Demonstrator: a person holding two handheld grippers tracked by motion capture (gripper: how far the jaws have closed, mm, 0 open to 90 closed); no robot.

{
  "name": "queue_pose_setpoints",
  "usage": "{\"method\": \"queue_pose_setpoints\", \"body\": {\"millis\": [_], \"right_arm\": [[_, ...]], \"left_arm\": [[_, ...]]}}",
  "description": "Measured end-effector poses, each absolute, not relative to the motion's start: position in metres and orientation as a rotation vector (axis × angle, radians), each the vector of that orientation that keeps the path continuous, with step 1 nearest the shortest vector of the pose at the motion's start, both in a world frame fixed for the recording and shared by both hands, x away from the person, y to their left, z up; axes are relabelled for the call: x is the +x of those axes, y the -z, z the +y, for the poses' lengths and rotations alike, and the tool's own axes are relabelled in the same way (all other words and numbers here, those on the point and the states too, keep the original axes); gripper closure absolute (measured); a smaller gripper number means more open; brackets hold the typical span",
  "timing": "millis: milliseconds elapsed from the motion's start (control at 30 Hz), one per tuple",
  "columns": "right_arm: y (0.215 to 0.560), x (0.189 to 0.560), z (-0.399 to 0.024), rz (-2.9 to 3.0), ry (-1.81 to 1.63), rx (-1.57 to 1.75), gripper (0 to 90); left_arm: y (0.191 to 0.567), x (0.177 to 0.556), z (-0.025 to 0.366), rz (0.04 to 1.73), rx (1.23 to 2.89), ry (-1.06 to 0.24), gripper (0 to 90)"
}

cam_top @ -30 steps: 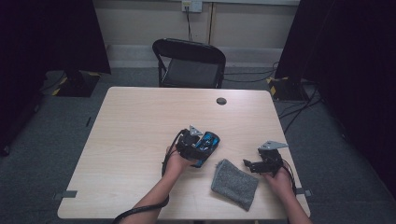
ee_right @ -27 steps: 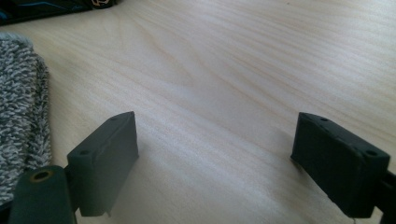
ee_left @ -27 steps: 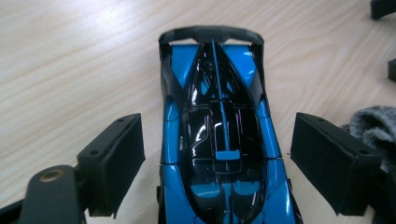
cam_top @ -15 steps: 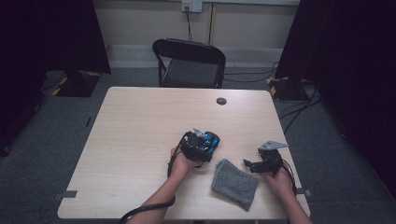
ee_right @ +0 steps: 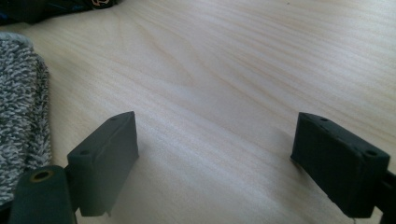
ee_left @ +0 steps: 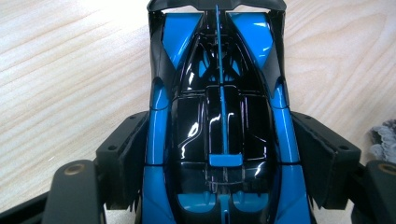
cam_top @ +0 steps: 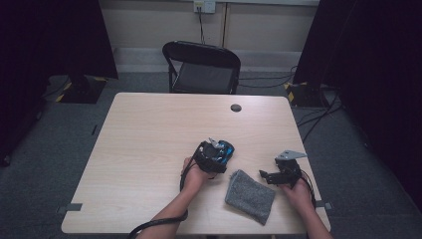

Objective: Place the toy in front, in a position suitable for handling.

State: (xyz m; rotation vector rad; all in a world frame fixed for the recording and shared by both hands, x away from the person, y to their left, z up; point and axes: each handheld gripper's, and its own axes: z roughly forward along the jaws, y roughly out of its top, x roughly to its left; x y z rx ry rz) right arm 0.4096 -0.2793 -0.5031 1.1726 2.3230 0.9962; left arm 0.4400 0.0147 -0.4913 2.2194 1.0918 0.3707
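Toy car [ee_left: 219, 130] between left gripper [ee_left: 219, 158] jaws, just been closing, pads touching sides; right gripper [ee_right: 229, 163] gaping, idle by cloth [cam_top: 250, 195].

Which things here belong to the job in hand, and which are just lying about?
In the job:
- blue and black toy car, between the left gripper fingers, which have just been closing on it
- grey cloth beside it
- right gripper, open, nothing between its fingers

Lying about:
- black folding chair behind the table
- round grommet

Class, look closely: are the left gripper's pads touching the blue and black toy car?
Touching. In the left gripper view, both pads lie against the sides of the toy car, with no gap visible.
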Motion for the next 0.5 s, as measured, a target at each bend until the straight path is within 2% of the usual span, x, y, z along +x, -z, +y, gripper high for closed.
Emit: {"method": "queue_pose_setpoints", "body": {"millis": [500], "right_arm": [[0.503,0.41,-0.279,2.323,-0.996,1.174,13.7]], "left_arm": [[0.484,0.438,0.026,1.13,2.208,-0.352,26.3]]}}
